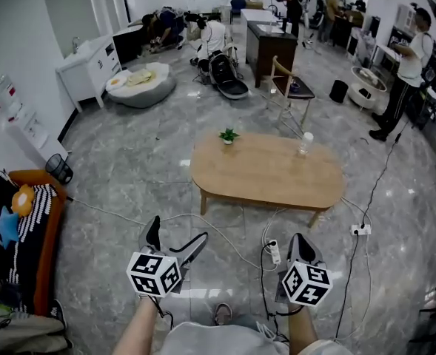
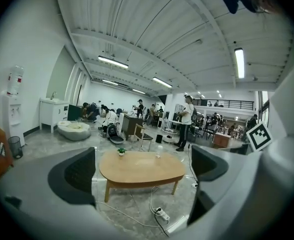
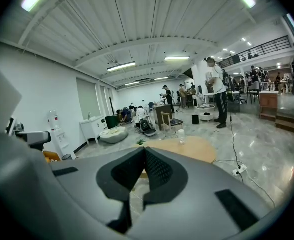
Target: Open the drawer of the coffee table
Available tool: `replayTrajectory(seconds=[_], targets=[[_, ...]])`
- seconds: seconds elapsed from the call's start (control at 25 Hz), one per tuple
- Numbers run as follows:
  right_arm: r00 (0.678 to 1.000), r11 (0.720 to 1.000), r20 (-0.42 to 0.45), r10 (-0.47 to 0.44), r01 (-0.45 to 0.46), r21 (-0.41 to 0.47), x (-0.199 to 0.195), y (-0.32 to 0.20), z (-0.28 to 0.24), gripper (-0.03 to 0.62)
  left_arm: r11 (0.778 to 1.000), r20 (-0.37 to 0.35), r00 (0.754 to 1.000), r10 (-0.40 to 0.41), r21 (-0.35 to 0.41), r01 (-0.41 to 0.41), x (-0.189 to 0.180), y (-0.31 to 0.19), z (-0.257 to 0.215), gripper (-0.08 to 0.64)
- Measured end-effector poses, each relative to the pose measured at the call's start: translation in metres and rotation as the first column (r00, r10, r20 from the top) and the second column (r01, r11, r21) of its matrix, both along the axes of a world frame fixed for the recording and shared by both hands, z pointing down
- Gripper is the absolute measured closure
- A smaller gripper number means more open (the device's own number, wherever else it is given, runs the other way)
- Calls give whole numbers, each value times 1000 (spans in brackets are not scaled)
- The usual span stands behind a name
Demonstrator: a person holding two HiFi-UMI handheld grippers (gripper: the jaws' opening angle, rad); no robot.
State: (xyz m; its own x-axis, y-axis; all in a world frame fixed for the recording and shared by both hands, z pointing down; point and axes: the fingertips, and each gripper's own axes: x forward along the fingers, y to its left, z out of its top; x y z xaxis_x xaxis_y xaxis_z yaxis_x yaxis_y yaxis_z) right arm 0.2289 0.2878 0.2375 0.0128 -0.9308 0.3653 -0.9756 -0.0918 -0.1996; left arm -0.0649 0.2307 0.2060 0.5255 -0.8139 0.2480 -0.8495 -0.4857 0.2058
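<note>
Since the desk [image 1: 269, 170] stands well apart from both grippers, we judge the step in hand to be the approach; no part of the opening is done yet. We hold the left gripper [image 1: 177, 237] with its jaws spread wide and nothing between them, and its own view frames the desk in the gap. We hold the right gripper [image 1: 300, 241] with its jaws pressed together and empty.

No view shows a drawer front or a handle. The near side of the desk shows only a plain edge and legs, so we cannot tell on which side the drawer sits. We therefore advise walking up and looking under the top to locate the drawer before committing a gripper. The left gripper, being spread, looks the better choice for taking a handle; the right one would need to part first.

A small plant [image 1: 229, 135] and a clear bottle [image 1: 305, 143] stand on the top, so we pull level and gently to avoid jolting them. Cables [image 1: 225, 237] and a power strip [image 1: 273, 251] lie on the floor between us and the desk; we step over them.
</note>
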Motion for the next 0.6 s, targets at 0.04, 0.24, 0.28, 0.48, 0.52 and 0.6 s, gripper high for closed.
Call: replayTrajectory(seconds=[0.04, 0.24, 0.28, 0.48, 0.52, 0.6], targets=[[1000, 1000, -2, -2, 2, 1, 2, -8, 0, 592, 1000, -5, 1000, -5, -7, 5, 0, -6, 2, -16], [1000, 1000, -4, 1, -1, 5, 9, -40, 0, 592, 999, 1, 1000, -9, -33, 9, 0, -28, 16, -15], [1000, 1000, -3, 3, -3, 3, 10, -45, 0, 592, 999, 4, 1000, -15, -30, 15, -2, -33, 16, -15], [1000, 1000, 4, -7, 7, -23, 6, -80, 9, 592, 999, -2, 1000, -26, -31, 26, -6, -76, 19, -15], [1000, 1000, 5, -6, 6, -27, 5, -89, 11, 592, 999, -5, 1000, -21, -36, 21, -3, -87, 21, -15], [1000, 1000, 5, 2, -2, -31, 5, -106, 12, 592, 999, -15, 1000, -6, -39, 5, 3, -110, 24, -15]])
